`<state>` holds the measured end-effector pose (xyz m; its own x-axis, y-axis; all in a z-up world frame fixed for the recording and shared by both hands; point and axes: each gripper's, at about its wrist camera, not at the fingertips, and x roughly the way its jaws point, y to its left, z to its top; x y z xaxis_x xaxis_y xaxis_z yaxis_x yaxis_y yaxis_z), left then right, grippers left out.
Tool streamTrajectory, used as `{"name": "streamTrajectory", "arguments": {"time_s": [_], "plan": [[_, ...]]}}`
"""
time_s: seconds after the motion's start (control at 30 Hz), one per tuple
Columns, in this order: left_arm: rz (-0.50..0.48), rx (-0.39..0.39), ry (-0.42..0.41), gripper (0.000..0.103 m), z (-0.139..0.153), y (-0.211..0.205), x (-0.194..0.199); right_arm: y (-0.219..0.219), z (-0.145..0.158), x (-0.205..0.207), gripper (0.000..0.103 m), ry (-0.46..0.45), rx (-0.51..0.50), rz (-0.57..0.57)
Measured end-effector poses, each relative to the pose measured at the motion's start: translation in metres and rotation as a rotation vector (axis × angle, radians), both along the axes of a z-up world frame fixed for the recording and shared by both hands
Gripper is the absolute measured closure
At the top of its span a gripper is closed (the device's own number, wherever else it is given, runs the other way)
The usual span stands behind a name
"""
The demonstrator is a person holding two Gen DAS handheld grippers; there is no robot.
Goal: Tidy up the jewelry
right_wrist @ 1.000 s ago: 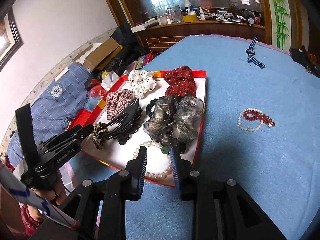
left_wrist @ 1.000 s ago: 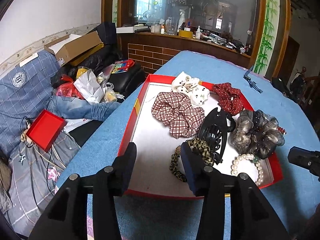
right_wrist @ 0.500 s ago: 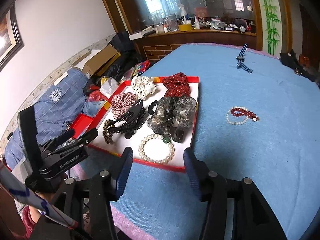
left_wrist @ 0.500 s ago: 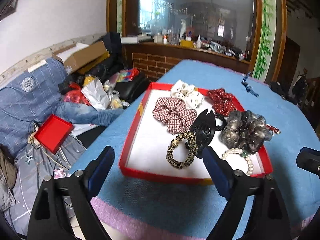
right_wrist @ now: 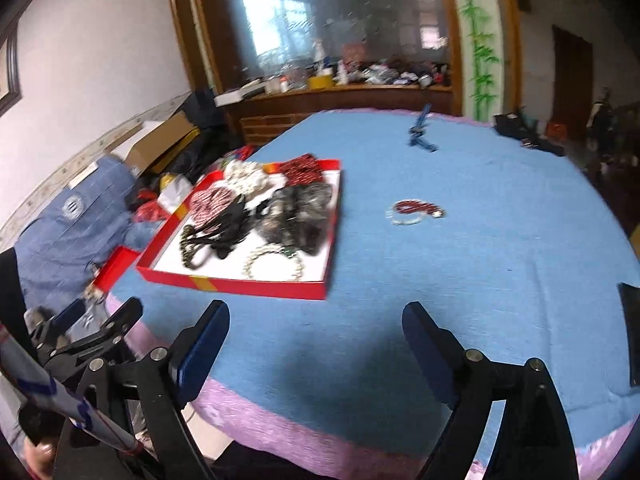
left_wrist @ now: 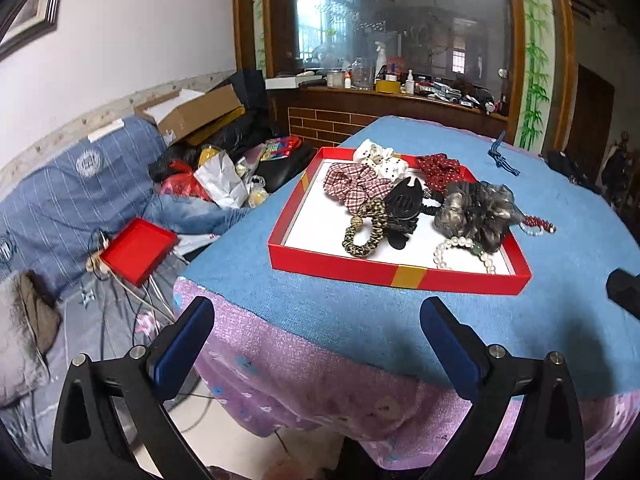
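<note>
A red tray [left_wrist: 400,276] [right_wrist: 240,285] on the blue table holds several scrunchies, a leopard hair tie [left_wrist: 362,226], a black claw clip [left_wrist: 404,204], a grey scrunchie [left_wrist: 476,208] and a pearl bracelet [left_wrist: 460,254] [right_wrist: 274,266]. A red and white bead bracelet [right_wrist: 414,211] [left_wrist: 538,224] lies on the cloth right of the tray. A blue cord ornament [right_wrist: 420,136] lies far back. My left gripper [left_wrist: 316,336] is open and empty, off the table's near edge. My right gripper [right_wrist: 316,336] is open and empty above the near cloth.
The round table has a blue cloth [right_wrist: 480,260] over a pink skirt [left_wrist: 320,392]. A cluttered blue sofa [left_wrist: 60,184] with a small red lid [left_wrist: 138,250] stands to the left. A wooden counter [left_wrist: 380,108] is behind. A dark object [right_wrist: 630,332] lies at the right edge.
Both grippers have opened wide and pulled back from the tray towards the table's near edge. The leopard hair tie now lies free in the tray.
</note>
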<state>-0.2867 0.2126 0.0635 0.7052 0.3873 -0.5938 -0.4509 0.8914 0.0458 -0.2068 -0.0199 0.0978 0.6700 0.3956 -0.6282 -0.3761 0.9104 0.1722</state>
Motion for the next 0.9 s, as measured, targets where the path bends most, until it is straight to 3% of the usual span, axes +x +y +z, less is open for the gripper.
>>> {"name": "streamTrajectory", "arguments": {"time_s": [0.27, 0.47, 0.9], "plan": [[0.074, 0.011, -0.005, 0.001, 0.007, -0.001, -0.006, 0.017, 0.005, -0.024, 0.005, -0.103, -0.123, 0.024], [0.101, 0.068, 0.034, 0.001, 0.0, 0.002, -0.003, 0.035, 0.0, -0.027, 0.004, -0.111, -0.179, 0.075], [0.083, 0.066, 0.064, 0.001, -0.01, 0.003, 0.001, 0.048, -0.009, -0.029, 0.004, -0.092, -0.209, 0.103]]}}
